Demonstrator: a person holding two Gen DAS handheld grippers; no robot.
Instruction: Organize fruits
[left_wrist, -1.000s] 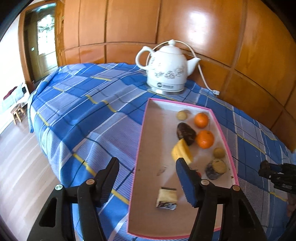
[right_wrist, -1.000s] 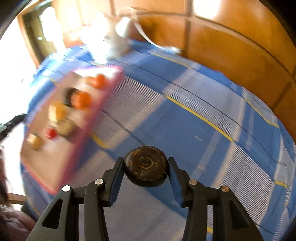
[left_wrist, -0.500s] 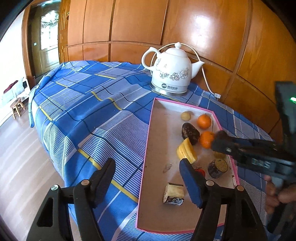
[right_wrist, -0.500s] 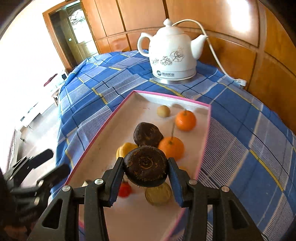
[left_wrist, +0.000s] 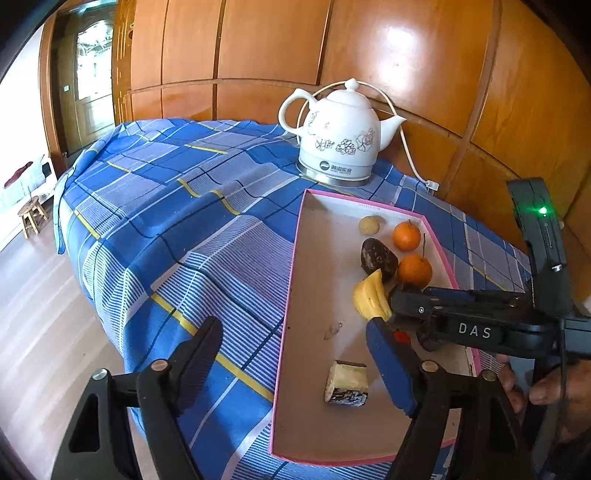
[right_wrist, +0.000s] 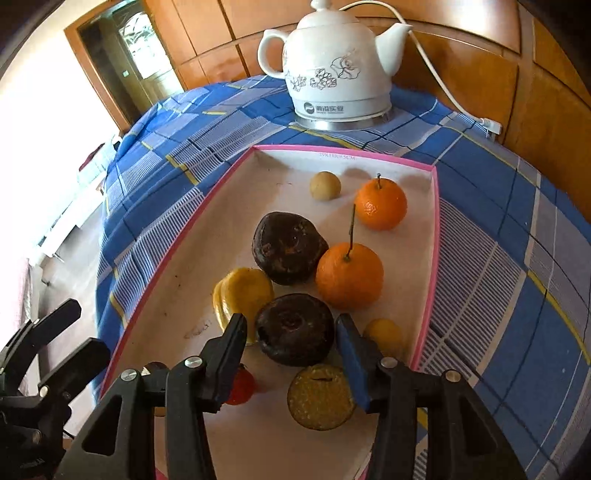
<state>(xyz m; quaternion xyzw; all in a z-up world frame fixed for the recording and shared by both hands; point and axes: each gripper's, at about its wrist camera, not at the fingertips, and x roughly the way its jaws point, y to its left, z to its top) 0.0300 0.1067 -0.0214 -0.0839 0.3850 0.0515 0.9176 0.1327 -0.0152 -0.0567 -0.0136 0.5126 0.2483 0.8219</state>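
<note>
Right tongs (right_wrist: 291, 332): brought over the pink-rimmed tray (right_wrist: 436, 236) since a second ago, when over bare blue checked cloth (right_wrist: 498, 229). Jaws just opening; dark round fruit (right_wrist: 295, 328) between them, gaps visible on both sides, so released and apparently resting on the tray floor. Grip no longer held.

Ahead of these tongs: second dark fruit (right_wrist: 288, 247) and two oranges (right_wrist: 349, 275). Yellow fruit (right_wrist: 240, 295) just left, halved fruit (right_wrist: 319, 397) below and nearer, small red fruit (right_wrist: 242, 384) under the left finger.

Left tongs (left_wrist: 291, 365): empty, jaws wider than a second ago, straddling the tray's near-left rim; wrapped block (left_wrist: 347, 382) between them, untouched.

Judgement: delivery of this fruit looks complete; right tongs need lifting clear without nudging neighbours.
</note>
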